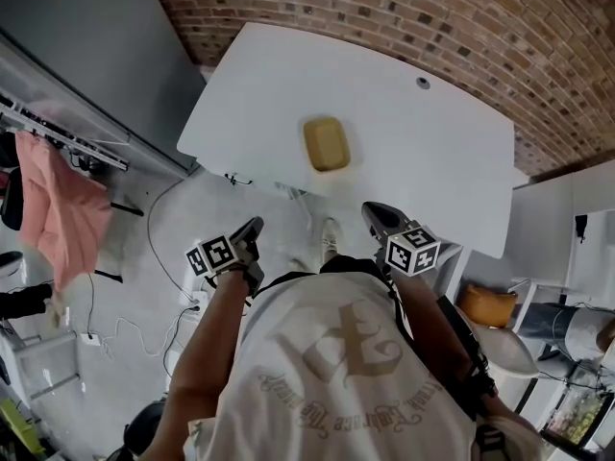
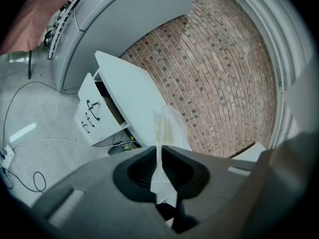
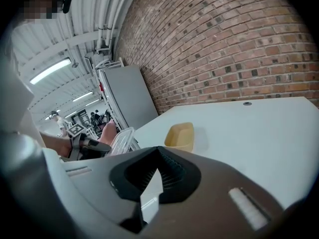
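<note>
Counting 1 yellow tray [image 1: 327, 143] sitting mid counter [image 1: 432, 161] and 1 clear plastic container [image 2: 168, 126]. Left hand-held gripper [image 2: 159, 151] is pinching the container's thin edge tight, up in the air short of the counter. Right hand-held gripper [image 3: 158, 152] is hanging clenched w/ nothing in it.

The hand-held gripper [image 2: 160, 152] has its jaws pressed together on a clear plastic container [image 2: 168, 126], seen edge-on – a thin see-through sheet rising from between the dark pads. Beyond it stands a white table [image 2: 130, 96], with a white drawer unit [image 2: 92, 117] with dark handles under its near end. A brick wall [image 2: 224, 78] fills the right – a grey cabinet [image 2: 124, 19] stands at upper left, a pink cloth [image 2: 32, 16] beside it. Cables [image 2: 30, 146] trail over the pale floor [image 2: 35, 108].
</note>
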The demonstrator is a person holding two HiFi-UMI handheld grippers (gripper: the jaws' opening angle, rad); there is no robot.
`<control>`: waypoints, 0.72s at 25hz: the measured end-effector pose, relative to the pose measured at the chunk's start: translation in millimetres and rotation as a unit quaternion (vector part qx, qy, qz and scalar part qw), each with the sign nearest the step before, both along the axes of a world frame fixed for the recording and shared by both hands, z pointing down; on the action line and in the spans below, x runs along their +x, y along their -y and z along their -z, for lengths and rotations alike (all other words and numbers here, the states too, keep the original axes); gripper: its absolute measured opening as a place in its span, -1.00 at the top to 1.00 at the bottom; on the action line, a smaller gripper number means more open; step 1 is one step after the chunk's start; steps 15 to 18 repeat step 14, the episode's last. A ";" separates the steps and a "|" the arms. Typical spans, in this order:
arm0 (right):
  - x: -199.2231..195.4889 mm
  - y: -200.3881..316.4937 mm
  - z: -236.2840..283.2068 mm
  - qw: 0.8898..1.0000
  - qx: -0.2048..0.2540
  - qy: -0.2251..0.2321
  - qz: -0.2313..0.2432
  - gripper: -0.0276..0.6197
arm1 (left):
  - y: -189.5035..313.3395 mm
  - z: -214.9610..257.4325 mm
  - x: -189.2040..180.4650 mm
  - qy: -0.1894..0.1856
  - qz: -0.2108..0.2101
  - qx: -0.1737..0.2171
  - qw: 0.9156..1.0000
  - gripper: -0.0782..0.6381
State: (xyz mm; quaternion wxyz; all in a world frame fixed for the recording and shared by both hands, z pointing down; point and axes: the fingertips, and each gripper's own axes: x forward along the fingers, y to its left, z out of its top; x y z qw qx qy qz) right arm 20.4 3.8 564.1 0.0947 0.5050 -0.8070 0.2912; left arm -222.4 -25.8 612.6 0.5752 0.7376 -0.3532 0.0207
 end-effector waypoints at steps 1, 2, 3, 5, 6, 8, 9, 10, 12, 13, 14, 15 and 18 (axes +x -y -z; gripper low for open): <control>0.6 -1.5 0.9 1.000 0.001 -0.001 -0.003 0.89 | -1.6 0.0 0.2 0.000 -0.002 0.000 1.000 0.68; 1.2 -2.9 1.9 1.000 0.002 -0.002 -0.005 0.89 | -3.0 0.0 0.7 -0.001 -0.004 0.000 1.000 0.68; 1.8 -4.4 2.8 1.000 0.003 -0.002 -0.007 0.89 | -4.5 0.0 1.4 -0.002 -0.006 0.000 1.000 0.68; 1.9 -7.2 4.7 1.000 0.007 -0.003 -0.009 0.89 | -7.5 -0.3 2.7 -0.003 -0.010 0.000 1.000 0.68; 1.3 -8.5 5.9 1.000 0.010 -0.003 -0.008 0.89 | -8.9 -0.4 3.0 -0.004 -0.012 0.001 1.000 0.68; 0.1 -10.2 8.5 1.000 0.015 -0.006 -0.005 0.89 | -11.4 -0.3 3.2 -0.005 -0.016 0.001 1.000 0.68; -0.1 -10.4 9.9 1.000 0.018 -0.009 -0.004 0.89 | -12.7 -0.3 3.0 -0.006 -0.017 0.000 1.000 0.68; -0.2 -10.3 11.3 1.000 0.020 -0.011 -0.004 0.89 | -14.0 -0.4 2.6 -0.006 -0.019 0.000 1.000 0.68; -0.4 -9.8 13.8 1.000 0.025 -0.013 -0.005 0.89 | -16.2 -1.1 1.2 -0.007 -0.020 0.000 1.000 0.68; -0.5 -9.7 15.0 1.000 0.027 -0.014 -0.006 0.89 | -17.0 -1.5 0.4 -0.007 -0.021 0.000 1.000 0.68; -0.7 -9.6 16.1 0.999 0.029 -0.014 -0.007 0.89 | -17.8 -2.1 -0.3 -0.007 -0.021 0.000 1.000 0.68; -0.7 -9.6 16.1 0.999 0.029 -0.014 -0.007 0.89 | -17.8 -2.1 -0.3 -0.007 -0.021 0.000 1.000 0.68; -0.7 -9.6 16.1 0.999 0.029 -0.014 -0.007 0.89 | -17.8 -2.1 -0.3 -0.007 -0.021 0.000 1.000 0.68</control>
